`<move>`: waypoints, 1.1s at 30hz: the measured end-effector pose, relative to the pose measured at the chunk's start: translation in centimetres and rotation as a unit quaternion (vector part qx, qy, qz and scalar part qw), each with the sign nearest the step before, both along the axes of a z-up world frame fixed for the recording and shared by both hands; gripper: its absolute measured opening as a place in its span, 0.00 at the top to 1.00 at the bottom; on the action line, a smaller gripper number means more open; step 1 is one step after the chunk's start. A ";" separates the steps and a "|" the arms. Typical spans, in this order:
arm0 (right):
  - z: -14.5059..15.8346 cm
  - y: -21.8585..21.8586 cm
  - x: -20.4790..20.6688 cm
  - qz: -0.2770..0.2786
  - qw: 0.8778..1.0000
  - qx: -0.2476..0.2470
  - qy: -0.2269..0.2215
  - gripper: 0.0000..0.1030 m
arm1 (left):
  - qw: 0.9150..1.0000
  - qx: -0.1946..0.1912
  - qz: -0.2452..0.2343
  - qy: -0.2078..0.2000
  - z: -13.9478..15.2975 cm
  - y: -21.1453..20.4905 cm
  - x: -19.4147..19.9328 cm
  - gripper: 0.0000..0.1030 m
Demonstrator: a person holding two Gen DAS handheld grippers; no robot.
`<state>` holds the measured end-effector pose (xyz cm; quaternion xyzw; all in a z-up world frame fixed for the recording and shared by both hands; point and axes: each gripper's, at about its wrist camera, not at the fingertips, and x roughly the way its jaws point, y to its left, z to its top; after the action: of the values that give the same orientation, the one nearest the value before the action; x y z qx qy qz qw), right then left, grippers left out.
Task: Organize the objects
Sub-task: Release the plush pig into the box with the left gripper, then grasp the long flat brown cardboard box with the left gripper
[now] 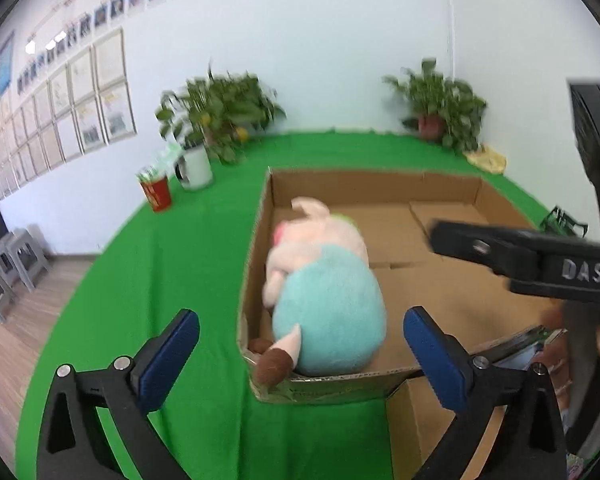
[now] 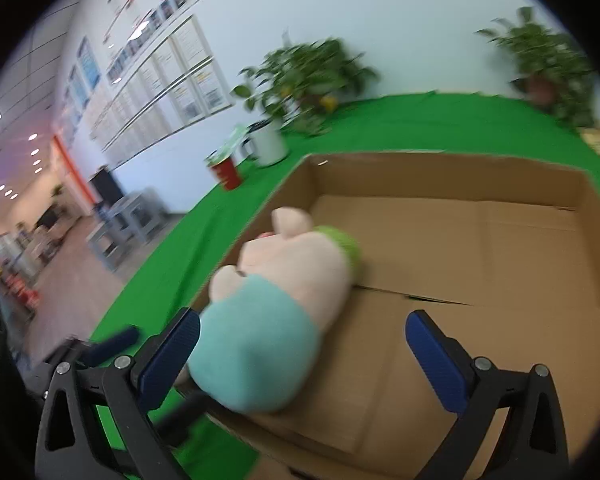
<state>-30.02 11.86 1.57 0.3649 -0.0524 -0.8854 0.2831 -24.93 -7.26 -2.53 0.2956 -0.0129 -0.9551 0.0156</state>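
Two views, both blurred. From the left wrist, the left tongs (image 1: 300, 344) stand apart, empty, over the near rim of the cardboard box (image 1: 380, 182) on the green counter (image 1: 160, 280); the plush pig (image 1: 324, 296) lies inside against the box's left wall, a brown foot at the near corner. Only this view shows the right tongs (image 1: 436, 236) from outside — reaching over the box, their far finger hidden. From the right wrist, the right tongs (image 2: 302, 344) gape, empty, just behind the pig (image 2: 276, 312) — its face indistinct.
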 end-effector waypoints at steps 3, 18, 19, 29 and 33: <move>1.2 3.3 2.7 -0.040 0.999 0.004 0.029 0.01 | 1.000 -0.007 -0.011 0.015 1.0 0.3 1.6 0.00; -1.1 10.4 16.8 -0.073 0.996 0.010 0.044 0.01 | 0.988 0.083 -0.103 -0.077 -1.3 4.9 12.2 0.00; -1.3 10.5 17.5 -0.065 0.997 0.008 0.044 0.01 | 0.987 0.089 -0.106 -0.081 -1.6 5.1 12.9 0.00; -2.7 9.3 24.0 0.026 0.999 -0.009 0.031 0.01 | 0.954 0.198 -0.160 -0.161 -4.3 5.5 14.9 0.06; -3.5 7.3 25.8 0.067 0.998 -0.005 0.016 0.01 | 0.938 0.228 -0.187 -0.185 -4.8 5.6 15.1 0.12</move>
<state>-4.22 19.19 -1.91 0.3523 -0.0276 -0.8699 0.3441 -9.84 -1.68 -7.29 0.4551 0.1477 -0.8466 -0.2333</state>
